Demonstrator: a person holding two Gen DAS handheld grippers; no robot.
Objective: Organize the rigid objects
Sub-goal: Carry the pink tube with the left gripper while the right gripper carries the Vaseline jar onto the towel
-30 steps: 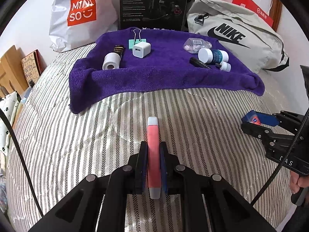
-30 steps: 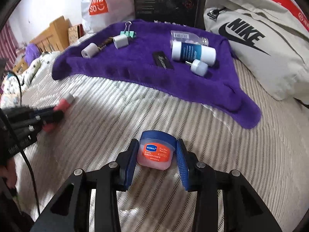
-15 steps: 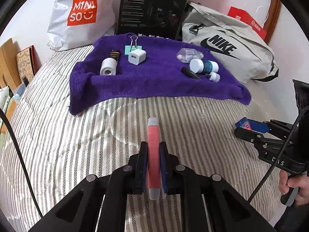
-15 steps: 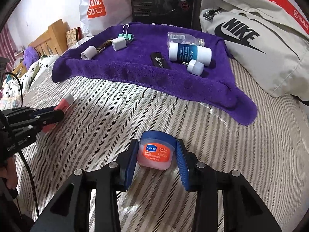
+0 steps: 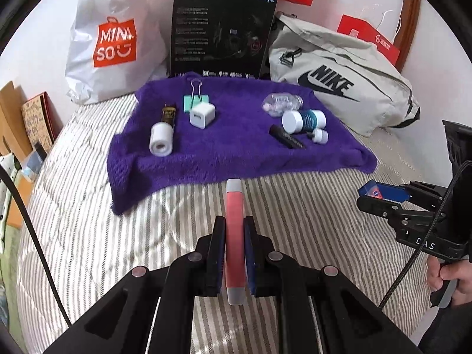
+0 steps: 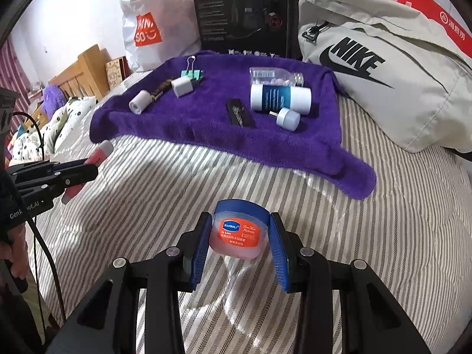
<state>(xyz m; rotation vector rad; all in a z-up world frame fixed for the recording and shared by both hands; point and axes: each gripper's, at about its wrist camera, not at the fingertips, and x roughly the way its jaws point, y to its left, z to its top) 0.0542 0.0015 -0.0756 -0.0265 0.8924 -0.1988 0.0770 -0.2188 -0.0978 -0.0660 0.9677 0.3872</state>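
Observation:
My left gripper [image 5: 234, 230] is shut on a slim pink tube with pale caps [image 5: 234, 206], held above the striped bedspread. My right gripper [image 6: 238, 230] is shut on a small lip balm jar [image 6: 238, 234] with a blue lid and orange label. Each gripper shows in the other's view: the right gripper [image 5: 383, 197] at the far right, the left gripper [image 6: 85, 168] at the far left. Ahead lies a purple towel [image 5: 236, 150] with a white roll [image 5: 160, 140], a white charger cube [image 5: 202, 115], a mint binder clip [image 5: 196, 100], a white-and-teal bottle [image 5: 303, 119], a clear pill bottle [image 5: 281, 103], a small white cap [image 5: 320, 135] and a black stick [image 5: 287, 137].
Behind the towel stand a white Miniso bag [image 5: 115, 38], a black box [image 5: 221, 32] and a grey Nike bag [image 5: 339, 79]. A wooden bed frame [image 6: 79, 73] and a patterned cushion [image 6: 44, 135] lie off the left side. A hand [image 5: 451, 277] grips the right handle.
Both grippers have risen a little with their loads, so the towel and its objects look farther off and lower in both views. Neither grip has changed.

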